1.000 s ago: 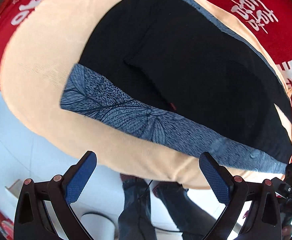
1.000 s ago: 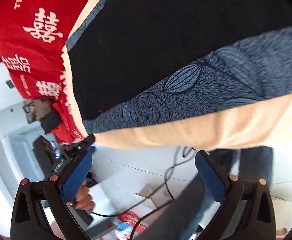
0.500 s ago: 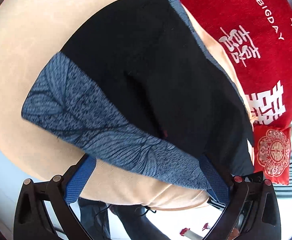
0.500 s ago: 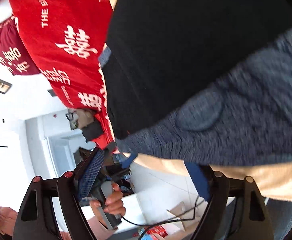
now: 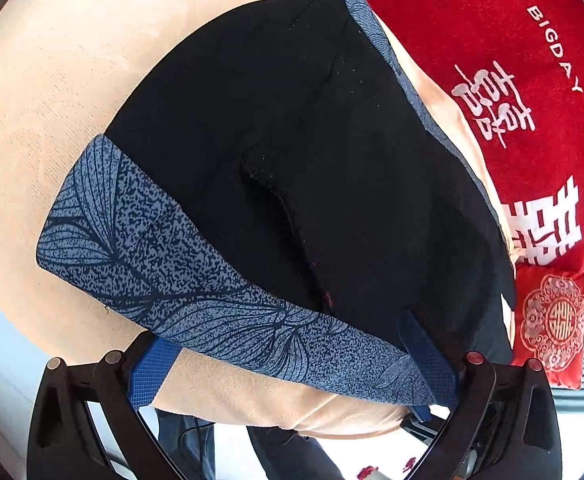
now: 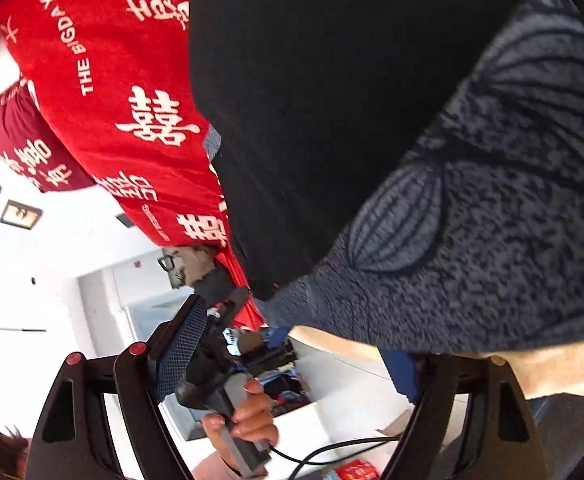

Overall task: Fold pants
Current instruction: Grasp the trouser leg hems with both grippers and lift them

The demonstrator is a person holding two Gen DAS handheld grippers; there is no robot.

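The black pants (image 5: pixel 300 160) with a blue-grey leaf-print band (image 5: pixel 195 280) lie flat on a peach cloth (image 5: pixel 51 92). My left gripper (image 5: pixel 292 364) is open at the near edge, its two blue pads straddling the printed band. In the right wrist view the pants (image 6: pixel 352 100) and their printed band (image 6: pixel 492 240) fill the frame. My right gripper (image 6: pixel 292 364) is open at the band's corner, one pad under the cloth edge, the other in free air.
A red cloth with white characters (image 5: pixel 512 80) lies beyond the pants and shows in the right wrist view (image 6: pixel 111 100). A small red cushion (image 5: pixel 552 320) sits at the right. The other hand-held gripper (image 6: pixel 219 380) and hand show past the table edge.
Both grippers have moved in from off the table edge toward the printed band. Both stay open and now straddle the band's edge.
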